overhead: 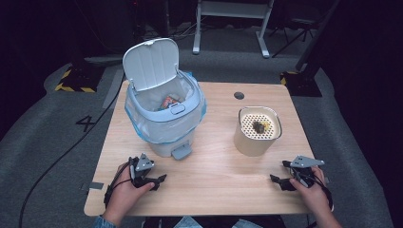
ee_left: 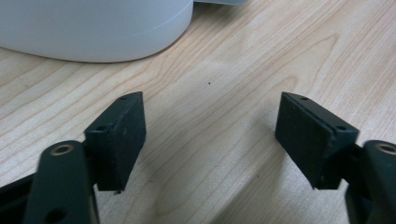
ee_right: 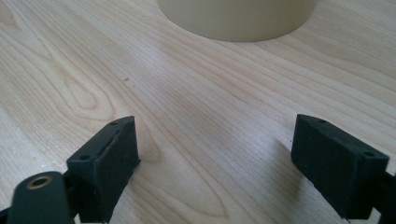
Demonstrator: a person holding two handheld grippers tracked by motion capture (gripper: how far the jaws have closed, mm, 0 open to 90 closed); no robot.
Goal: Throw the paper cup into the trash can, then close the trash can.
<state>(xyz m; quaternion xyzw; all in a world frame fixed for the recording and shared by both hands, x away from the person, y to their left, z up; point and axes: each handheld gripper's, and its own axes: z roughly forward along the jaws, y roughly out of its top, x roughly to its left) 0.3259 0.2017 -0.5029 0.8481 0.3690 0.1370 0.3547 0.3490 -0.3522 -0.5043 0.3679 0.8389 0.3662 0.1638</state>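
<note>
High view: wooden table (overhead: 214,185). Rear left, pale pedal bin (overhead: 164,114) with a bag liner, lid (overhead: 151,62) raised, packaging inside. Right of centre, beige canister (overhead: 256,130) with a perforated insert carrying a small dark item. Near edge: left gripper (overhead: 151,179), jaws spread wide, nothing between them; right gripper (overhead: 281,178), jaws likewise wide and empty, resting near the canister.

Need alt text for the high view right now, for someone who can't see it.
A wooden table holds a pale blue pedal bin with its lid open and a bag liner, and a beige container with a perforated insert. Near the front edge, the left tool and right tool rest open.
</note>
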